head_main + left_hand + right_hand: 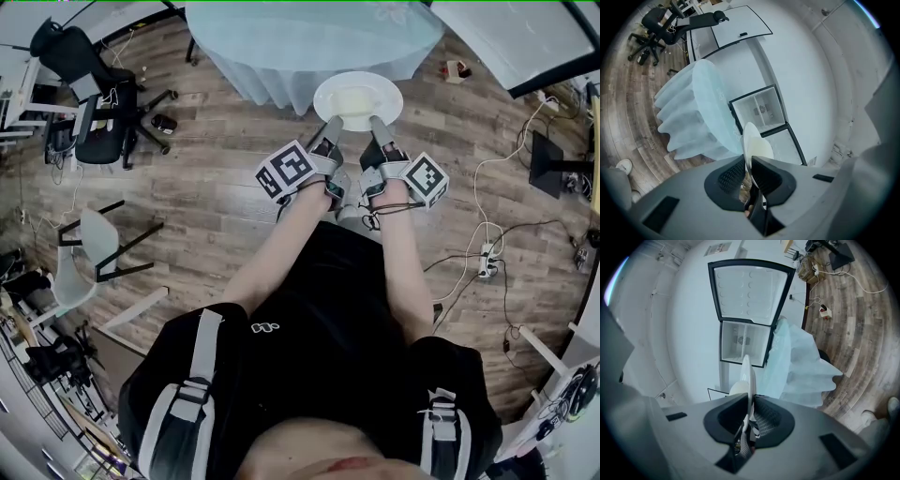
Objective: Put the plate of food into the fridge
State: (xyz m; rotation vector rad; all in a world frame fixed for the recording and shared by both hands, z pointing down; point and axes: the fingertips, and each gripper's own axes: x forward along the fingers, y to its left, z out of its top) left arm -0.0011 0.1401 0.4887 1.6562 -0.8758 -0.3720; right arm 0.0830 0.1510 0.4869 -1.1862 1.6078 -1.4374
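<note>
Two grips keep it level, likely against tipping: the left gripper [330, 129] clenches the near rim of the plate of food [358, 97], held beside the draped table [309, 42], and the right gripper [379, 129] clamps that rim too (fridge [740, 350] open ahead).

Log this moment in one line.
phase: carry | left gripper: shut on plate | right gripper: shut on plate | fridge: door open, plate not inside

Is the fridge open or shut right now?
Open. In the right gripper view the fridge door stands swung away and the white inner compartment is exposed.
</note>
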